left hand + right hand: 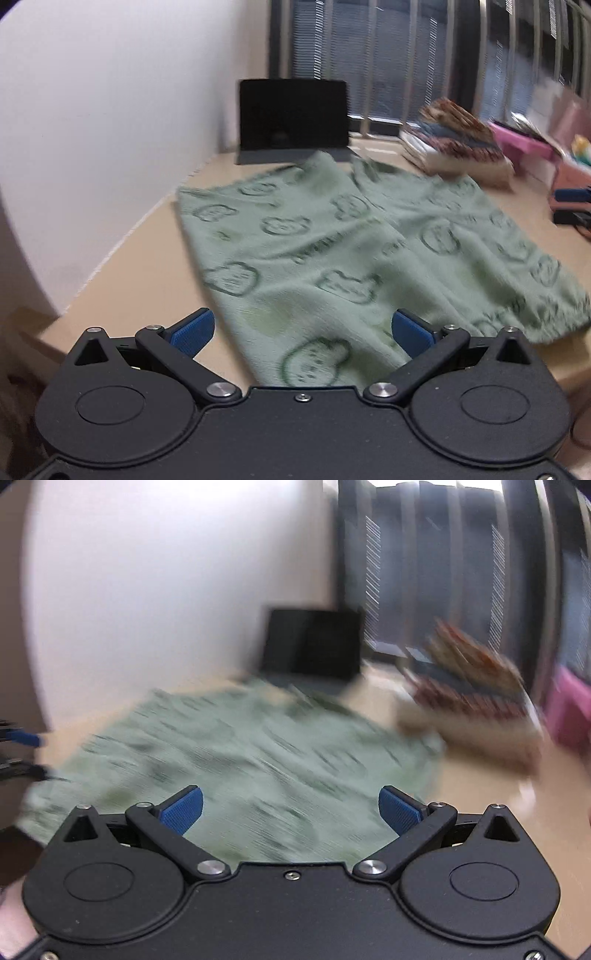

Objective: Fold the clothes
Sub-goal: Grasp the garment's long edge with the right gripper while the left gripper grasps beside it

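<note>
Across the middle of the beige surface (122, 280) we see a green garment (332, 251) printed with darker bear faces, lying spread out and loosely creased, its near edge running under our left gripper (303, 332). That gripper's jaws stand wide apart with nothing between them. Our right gripper (291, 810) is also spread wide and empty above the same blurred cloth. Farther off, a dark tablet (293, 114) stands upright, and to its right sits a stack of folded clothes (454, 140).
</note>
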Motion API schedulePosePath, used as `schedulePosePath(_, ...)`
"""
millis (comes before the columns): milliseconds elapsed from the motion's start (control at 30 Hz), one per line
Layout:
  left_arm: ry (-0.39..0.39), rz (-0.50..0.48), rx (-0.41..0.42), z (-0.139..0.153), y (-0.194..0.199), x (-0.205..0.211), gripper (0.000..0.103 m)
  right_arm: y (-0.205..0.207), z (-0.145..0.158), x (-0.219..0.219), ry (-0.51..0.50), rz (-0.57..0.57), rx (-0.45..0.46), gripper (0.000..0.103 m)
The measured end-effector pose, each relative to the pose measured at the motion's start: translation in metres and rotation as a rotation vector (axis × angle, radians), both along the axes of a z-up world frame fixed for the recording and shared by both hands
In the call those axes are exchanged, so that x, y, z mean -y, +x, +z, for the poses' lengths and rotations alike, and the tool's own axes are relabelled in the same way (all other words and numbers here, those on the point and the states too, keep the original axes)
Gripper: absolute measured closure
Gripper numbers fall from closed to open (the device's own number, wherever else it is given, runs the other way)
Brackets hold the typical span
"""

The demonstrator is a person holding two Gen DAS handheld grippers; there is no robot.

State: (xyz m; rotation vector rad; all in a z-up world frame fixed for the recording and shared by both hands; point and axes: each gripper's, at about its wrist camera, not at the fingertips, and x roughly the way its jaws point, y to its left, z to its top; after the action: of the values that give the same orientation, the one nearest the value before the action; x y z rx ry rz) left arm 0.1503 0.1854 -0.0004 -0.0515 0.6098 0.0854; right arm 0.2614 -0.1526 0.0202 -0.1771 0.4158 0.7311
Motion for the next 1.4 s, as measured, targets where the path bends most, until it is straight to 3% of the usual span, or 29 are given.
schedulePosePath(133, -0.016, 0.063, 0.02, 0.014, -0.011, -0.019, 0.0, -0.051, 0.013, -0.048, -0.002, 0.18, 0.047, 0.0)
schedulePosePath(267, 0.004, 0.122, 0.03, 0.025, -0.022, -0.034, 0.0, -0.09, 0.0, -0.097, -0.032, 0.333, 0.014, 0.001)
schedulePosePath(400, 0.016, 0.15, 0.029, 0.029, -0.031, -0.048, 0.0, -0.12, -0.022, -0.146, -0.152, 0.419, 0.063, 0.001)
schedulePosePath(600, 0.029, 0.172, 0.012, 0.025, -0.041, -0.063, 0.0, -0.152, -0.043, -0.19, -0.258, 0.44, 0.119, 0.005)
schedulePosePath(900, -0.001, 0.158, 0.015, 0.019, -0.045, -0.07, 0.0, -0.174, -0.075, -0.222, -0.439, 0.33, 0.291, 0.008)
schedulePosePath(1200, -0.019, 0.14, 0.014, 0.014, -0.047, -0.067, 0.0, -0.205, -0.115, -0.248, -0.699, 0.255, 0.549, 0.034)
schedulePosePath(1267, -0.023, 0.138, 0.003, 0.012, -0.046, -0.068, 0.0, -0.209, -0.119, -0.249, -0.724, 0.257, 0.572, 0.045)
schedulePosePath(1333, -0.026, 0.139, -0.006, 0.011, -0.045, -0.069, 0.0, -0.214, -0.122, -0.25, -0.748, 0.259, 0.595, 0.061)
schedulePosePath(1400, -0.03, 0.138, -0.01, 0.011, -0.044, -0.07, 0.0, -0.216, -0.124, -0.251, -0.765, 0.264, 0.604, 0.063)
